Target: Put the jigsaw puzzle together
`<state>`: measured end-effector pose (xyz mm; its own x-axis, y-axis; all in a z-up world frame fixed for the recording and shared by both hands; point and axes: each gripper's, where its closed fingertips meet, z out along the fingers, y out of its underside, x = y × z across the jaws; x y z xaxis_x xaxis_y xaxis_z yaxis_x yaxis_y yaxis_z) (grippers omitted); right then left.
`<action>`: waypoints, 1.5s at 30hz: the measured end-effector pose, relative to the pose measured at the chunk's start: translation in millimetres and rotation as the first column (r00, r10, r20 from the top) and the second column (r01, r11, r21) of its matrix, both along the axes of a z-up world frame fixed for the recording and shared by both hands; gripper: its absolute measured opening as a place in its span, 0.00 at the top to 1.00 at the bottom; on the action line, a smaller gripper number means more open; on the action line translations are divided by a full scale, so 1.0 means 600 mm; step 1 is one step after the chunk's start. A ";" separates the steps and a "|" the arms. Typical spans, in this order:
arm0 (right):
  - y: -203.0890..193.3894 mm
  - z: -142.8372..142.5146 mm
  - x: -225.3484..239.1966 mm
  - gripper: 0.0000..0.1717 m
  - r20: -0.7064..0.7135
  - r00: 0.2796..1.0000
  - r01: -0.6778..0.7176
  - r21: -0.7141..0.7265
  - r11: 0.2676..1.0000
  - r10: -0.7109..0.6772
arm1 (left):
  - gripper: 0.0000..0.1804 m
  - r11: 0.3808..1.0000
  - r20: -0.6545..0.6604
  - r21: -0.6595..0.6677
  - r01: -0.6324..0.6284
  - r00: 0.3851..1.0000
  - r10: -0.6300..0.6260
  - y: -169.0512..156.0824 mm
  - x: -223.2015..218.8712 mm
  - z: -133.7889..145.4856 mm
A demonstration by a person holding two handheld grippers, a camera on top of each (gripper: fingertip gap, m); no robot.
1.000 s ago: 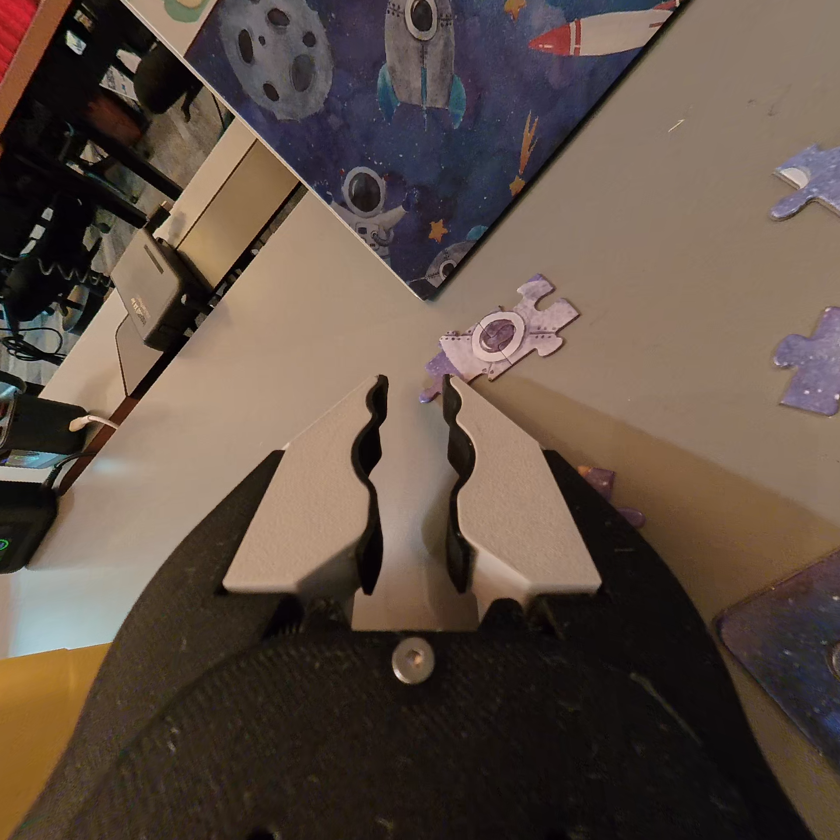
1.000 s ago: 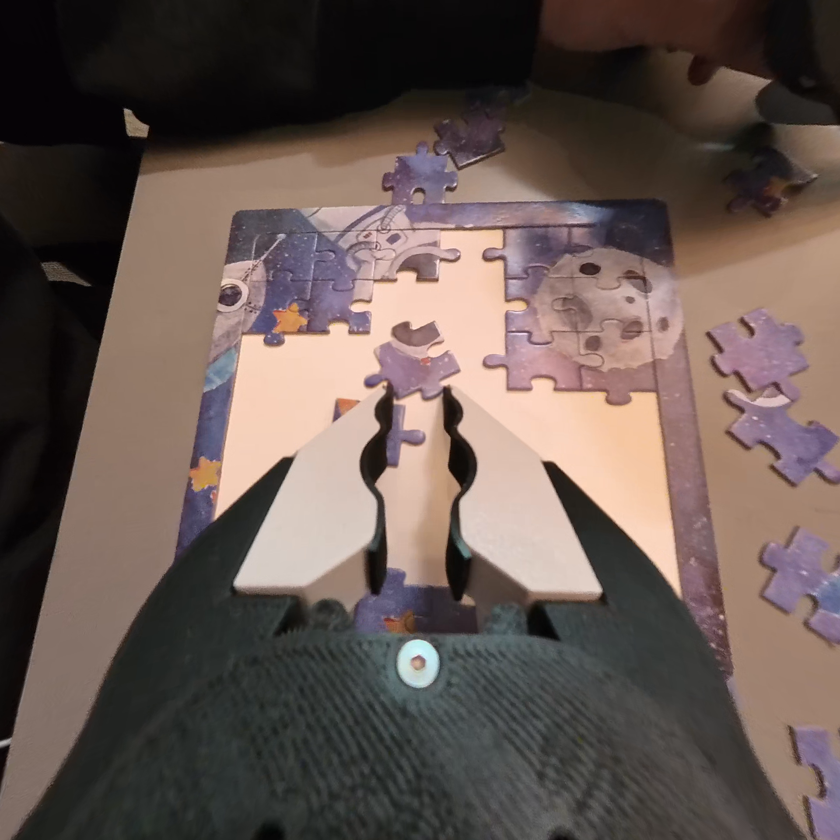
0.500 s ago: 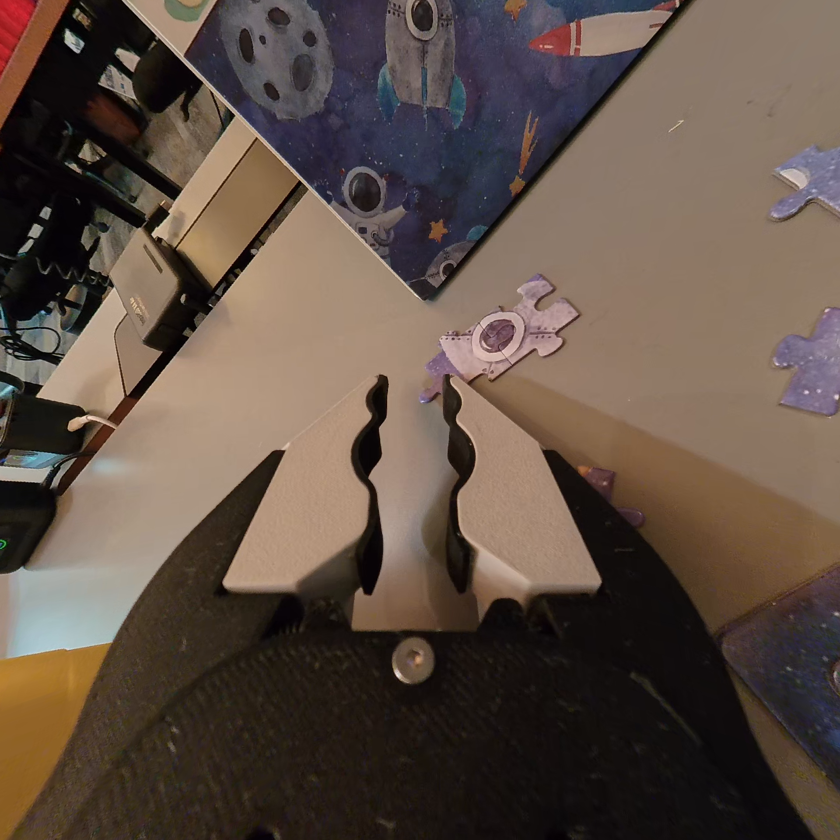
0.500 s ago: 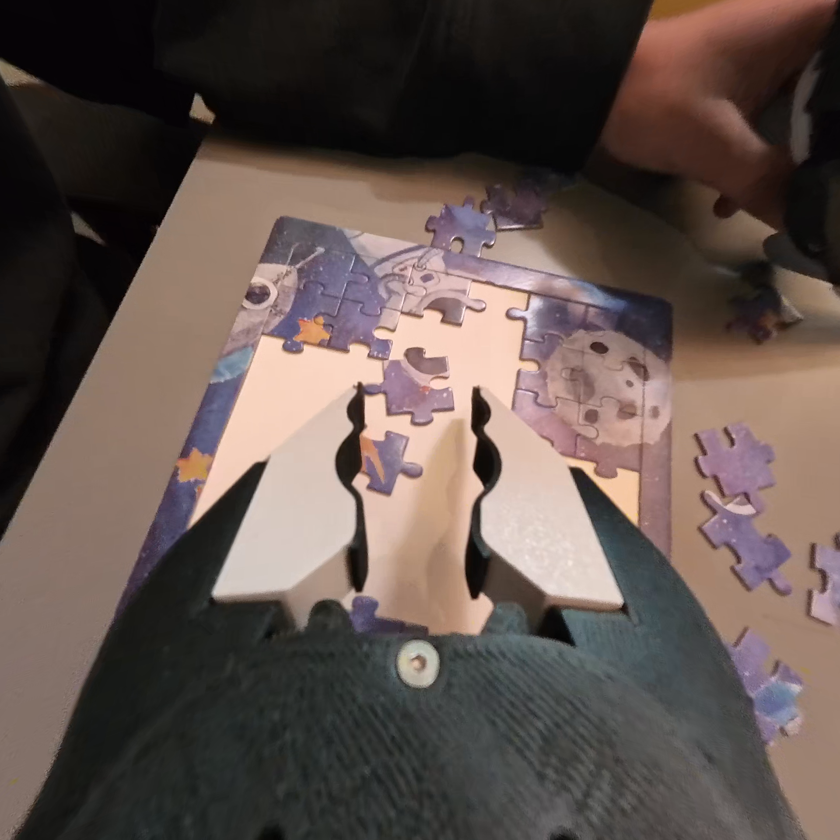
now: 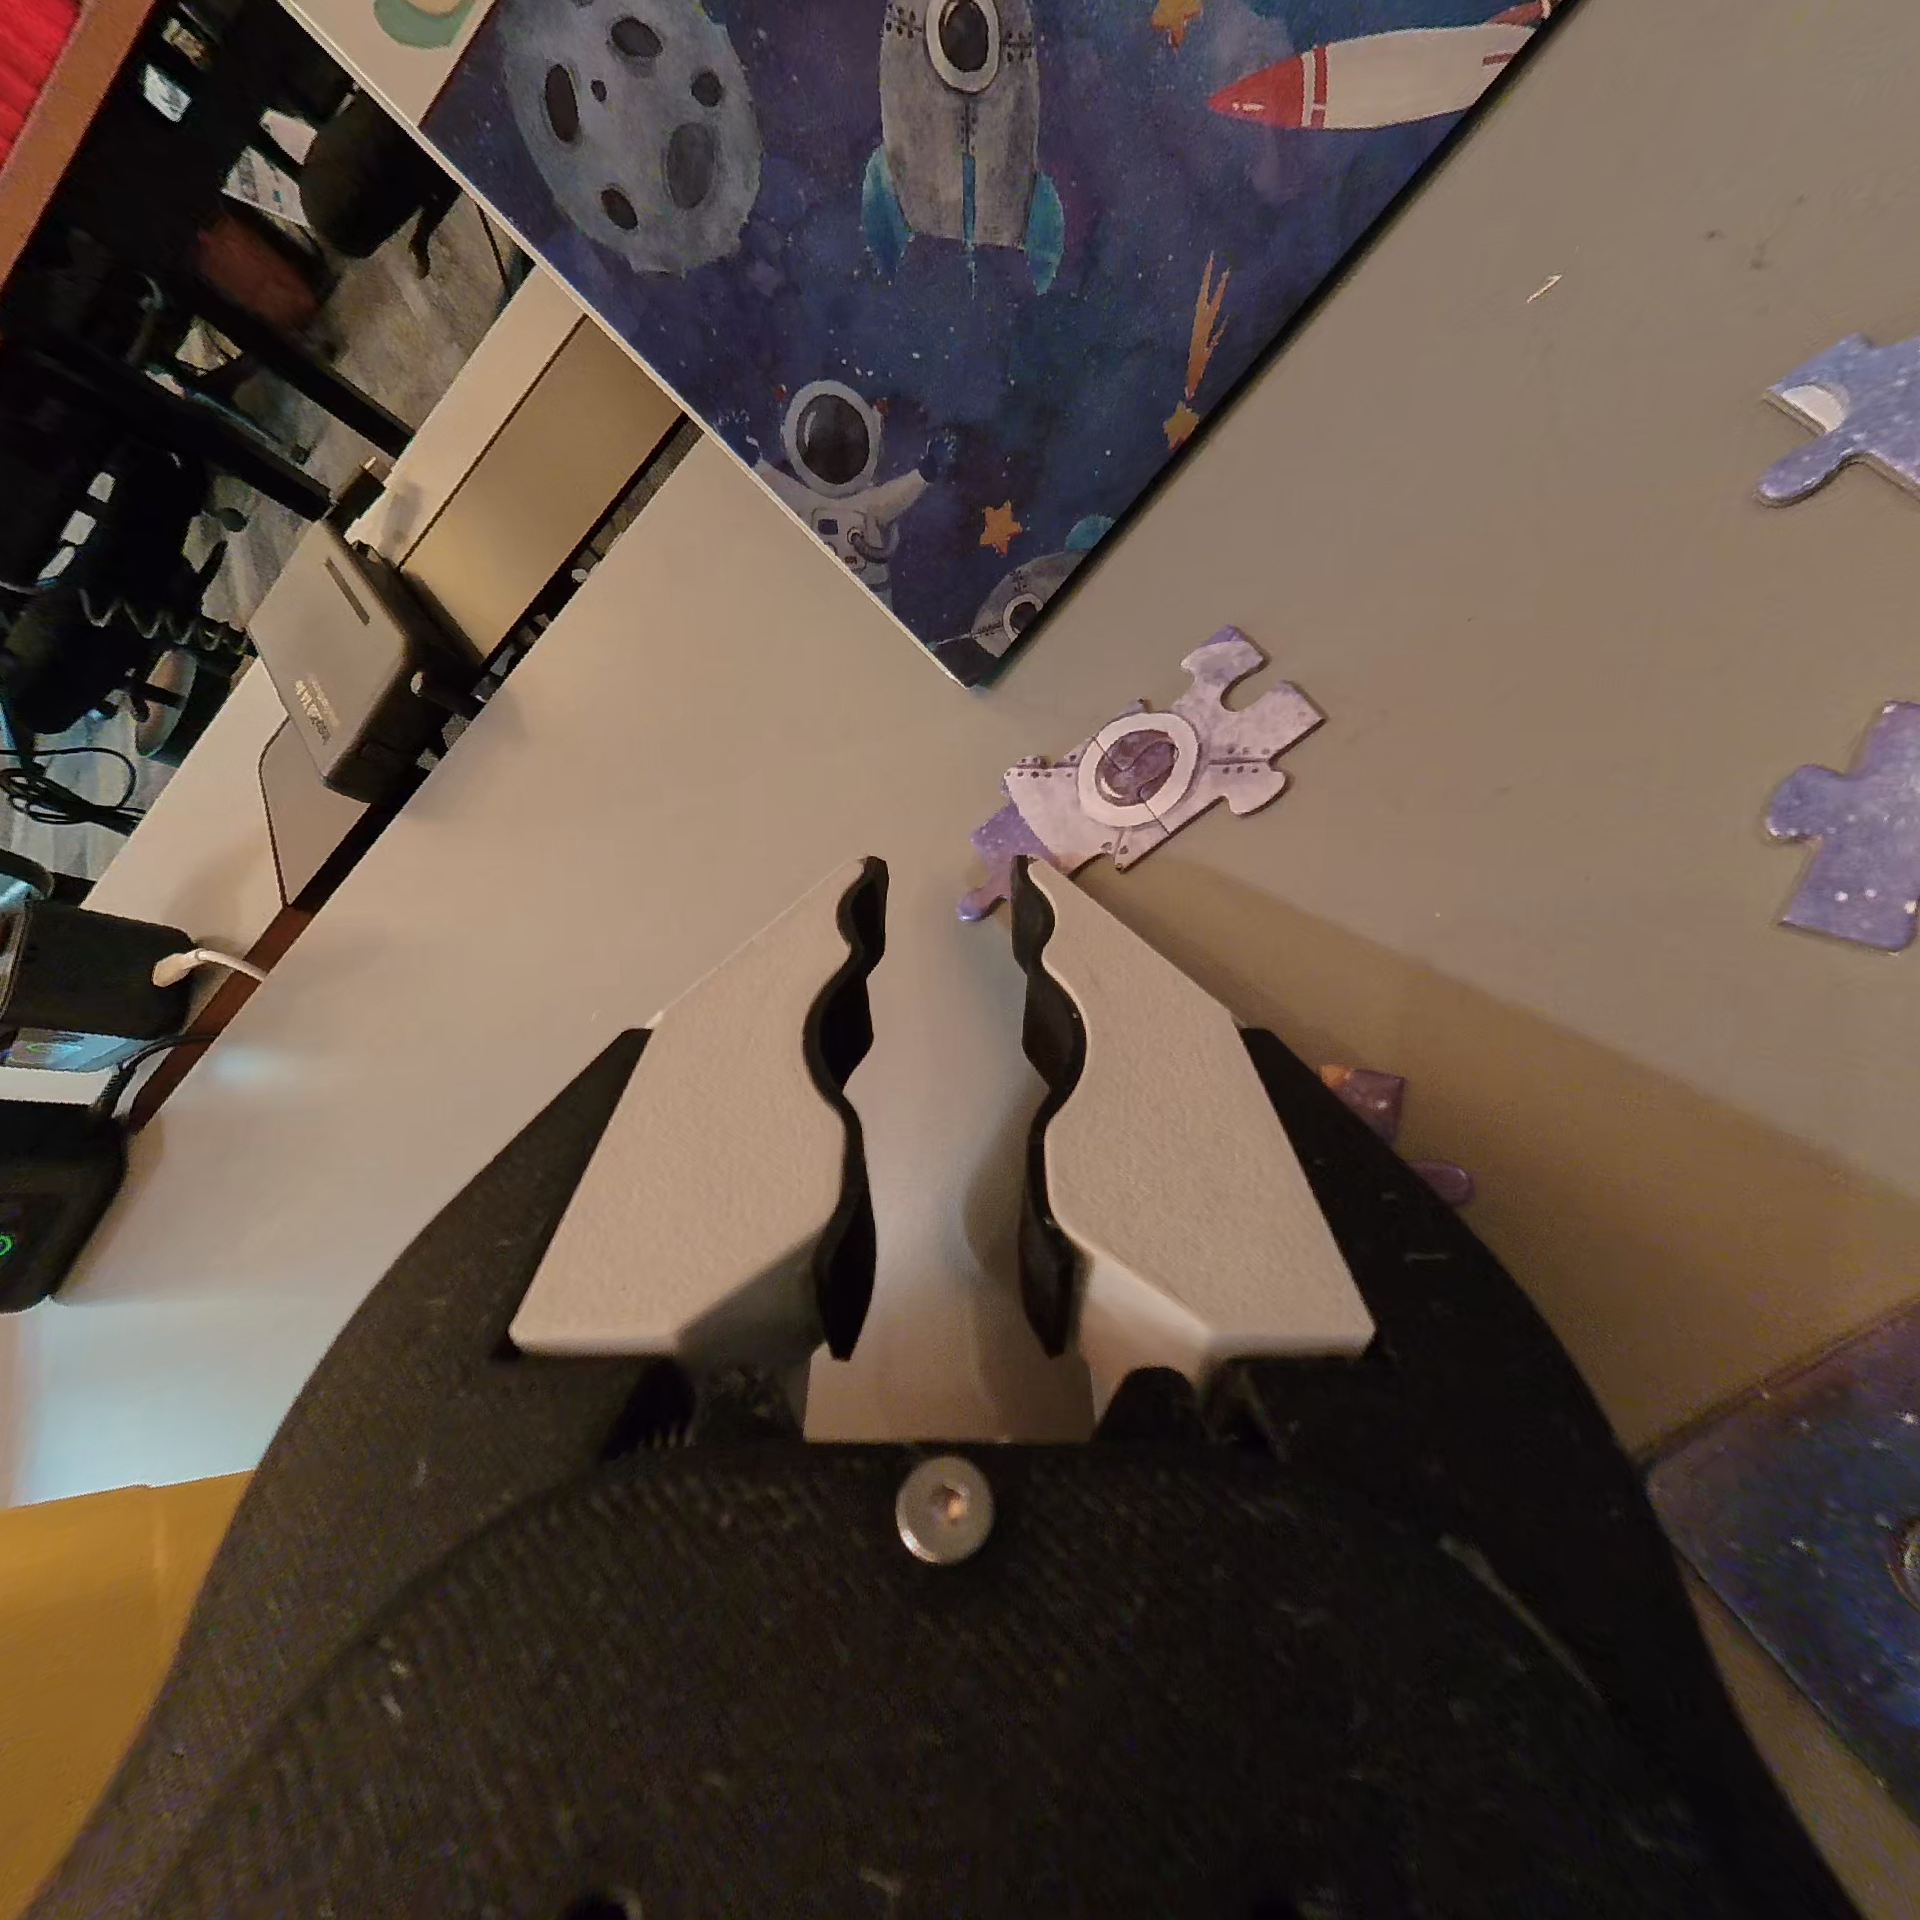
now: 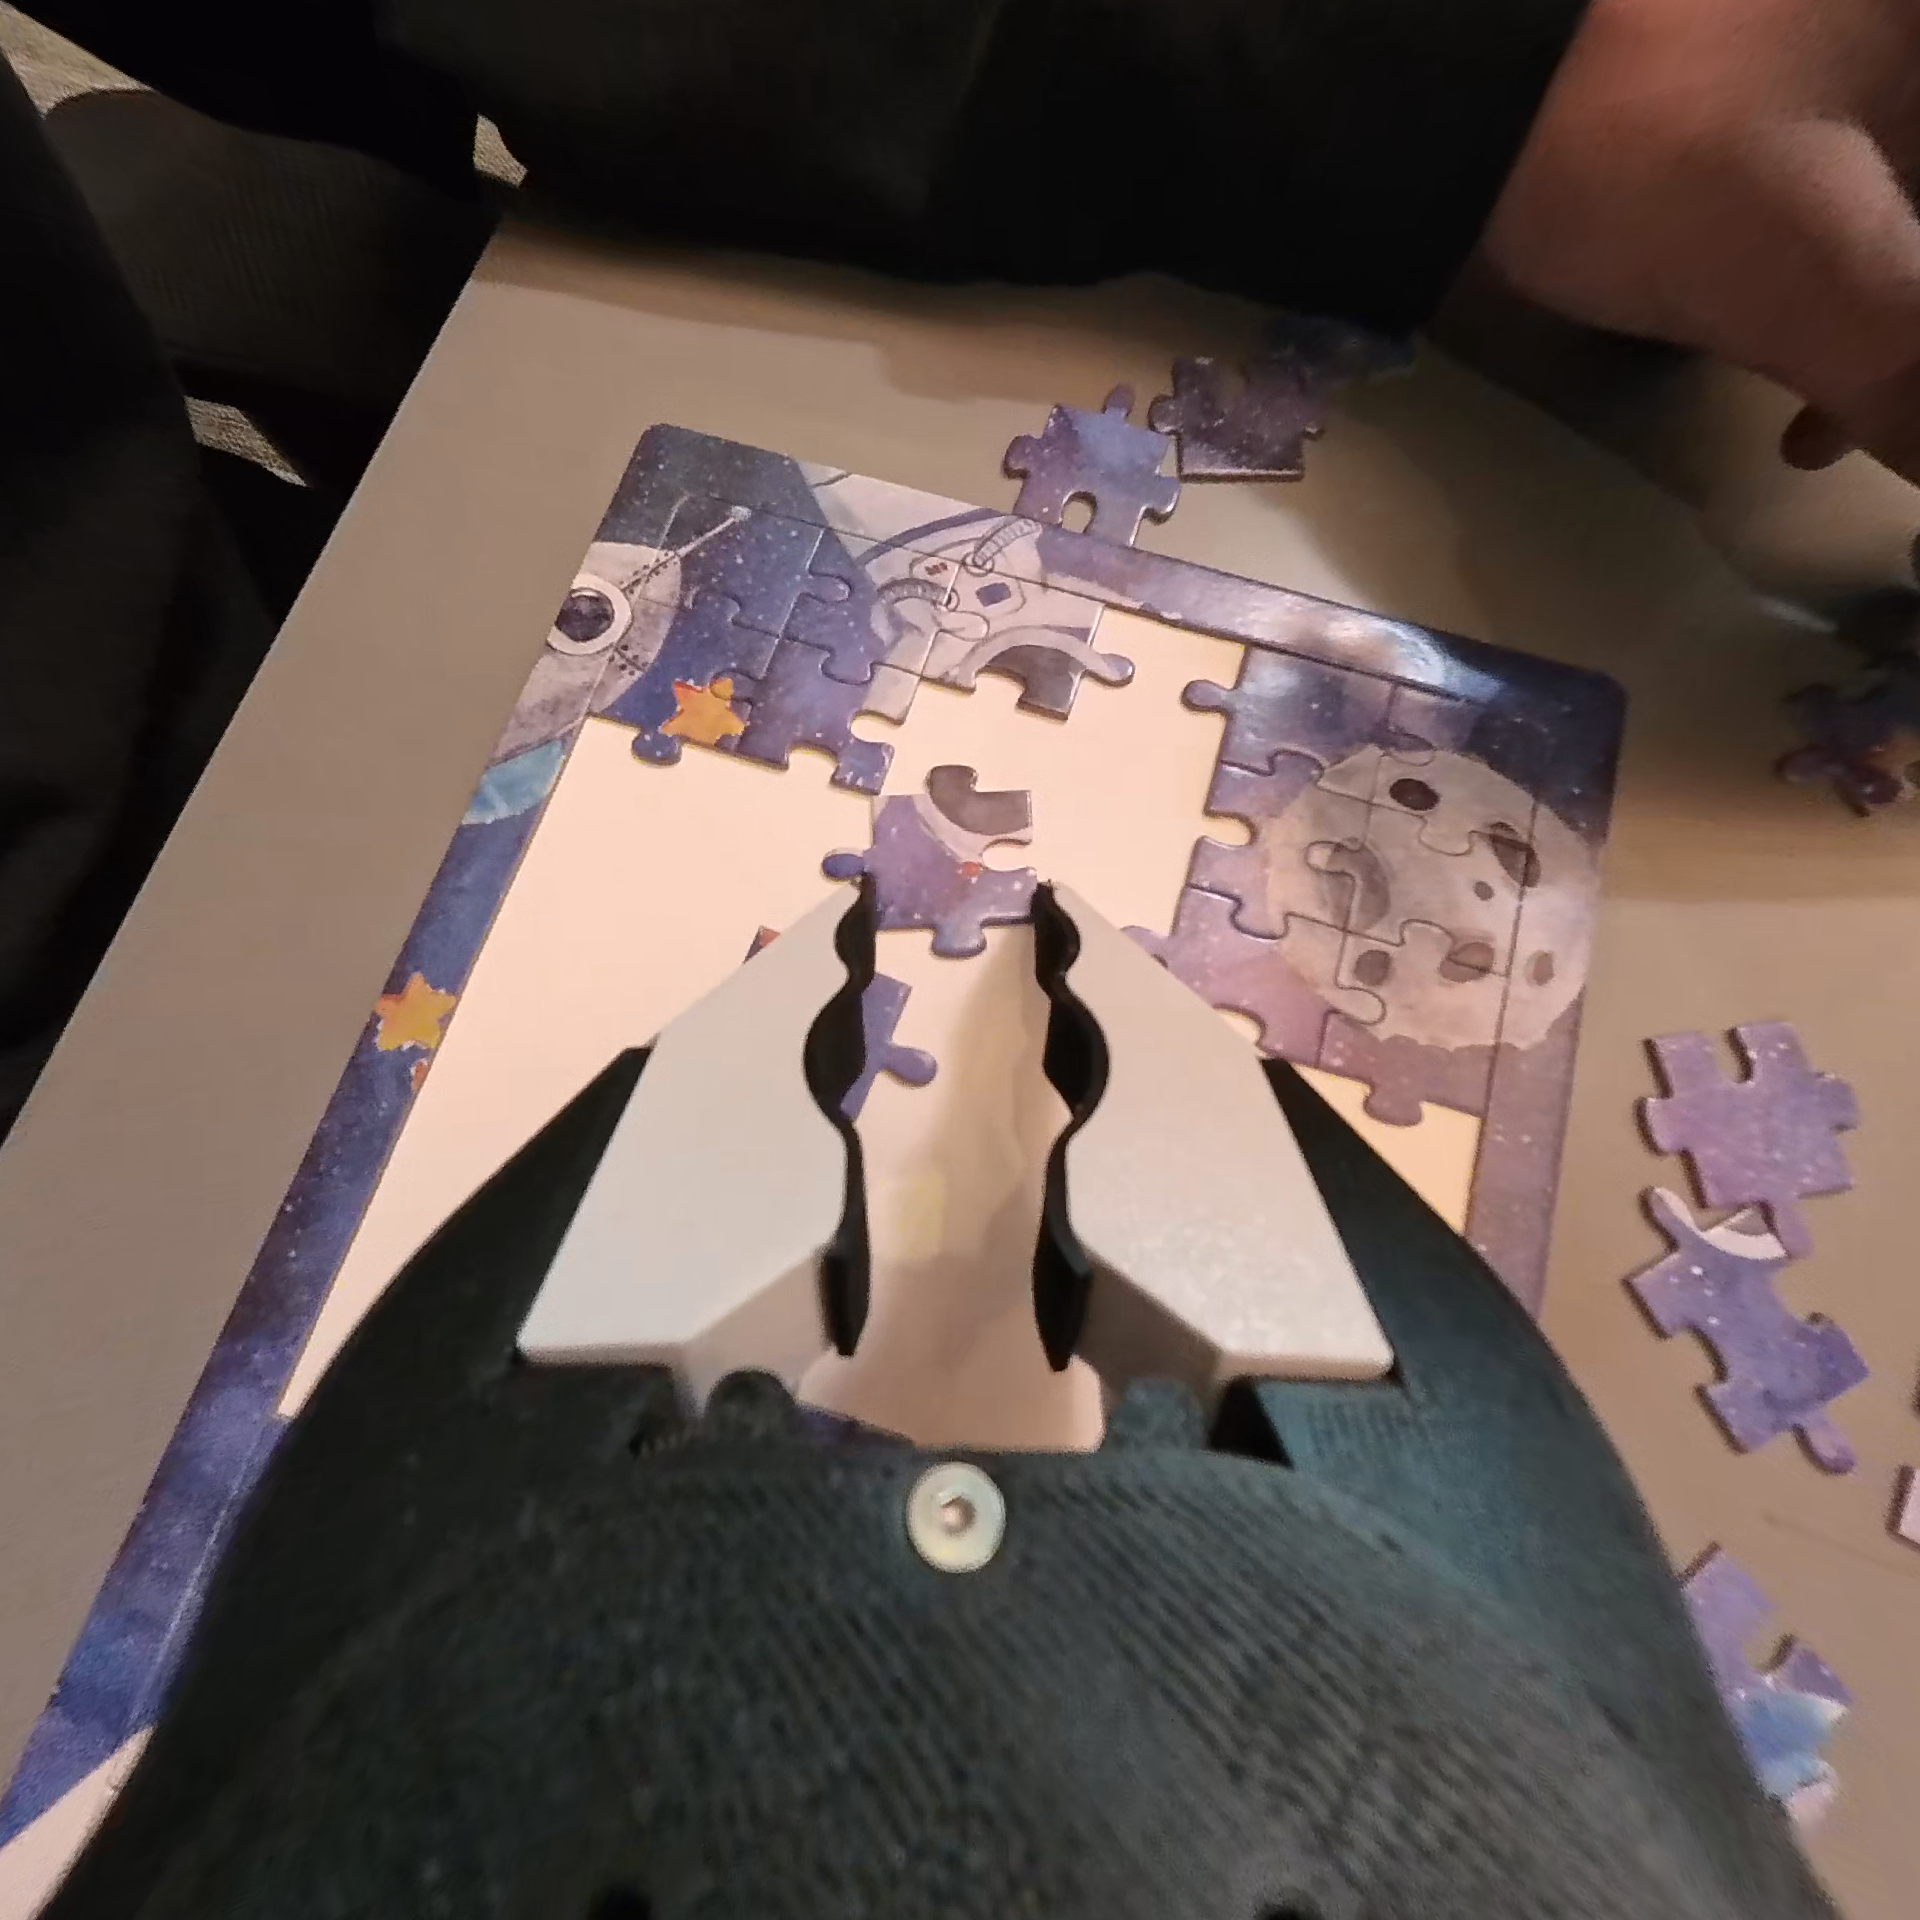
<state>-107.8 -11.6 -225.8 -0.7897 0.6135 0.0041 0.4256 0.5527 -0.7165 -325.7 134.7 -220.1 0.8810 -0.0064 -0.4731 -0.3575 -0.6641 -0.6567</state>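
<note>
Left claw (image 5: 948, 883) narrowly open, nothing in it, over bare counter (image 5: 1455, 520); joined rocket-window pieces (image 5: 1153, 774) just beside its right fingertip. Right claw (image 6: 951, 904) narrowly open over puzzle tray (image 6: 1558, 1039), tips straddling near edge of a loose purple piece (image 6: 951, 862); whether the pads press it, can't tell. Another loose piece (image 6: 883, 1049) lies under the jaws.

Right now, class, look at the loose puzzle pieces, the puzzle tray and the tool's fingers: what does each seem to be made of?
Loose puzzle pieces: apparently thick printed cardboard, matte; the cut edges show a pale layered core.
Puzzle tray: likely printed cardboard, slightly glossy border, plain cream base where pieces are missing.
Tool fingers: hard grey shells, probably plastic or coated metal, fine-grained matte surface; the wavy black inner pads look like rubber.
</note>
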 end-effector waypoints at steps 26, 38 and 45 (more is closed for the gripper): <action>0.003 0.003 0.014 0.77 0.090 0.995 0.057 -0.041 0.998 -0.054 | 0.87 1.000 -0.001 -0.002 0.002 1.000 -0.002 -0.021 -0.003 -0.002; -0.005 0.000 0.004 0.76 0.014 0.996 0.089 0.020 0.996 -0.090 | 0.87 1.000 -0.001 -0.002 0.003 1.000 -0.003 -0.031 -0.004 -0.003; -0.009 -0.001 0.004 0.83 0.026 0.994 0.108 0.016 0.994 -0.109 | 0.87 1.000 -0.006 -0.001 0.004 1.000 -0.004 -0.002 0.000 0.001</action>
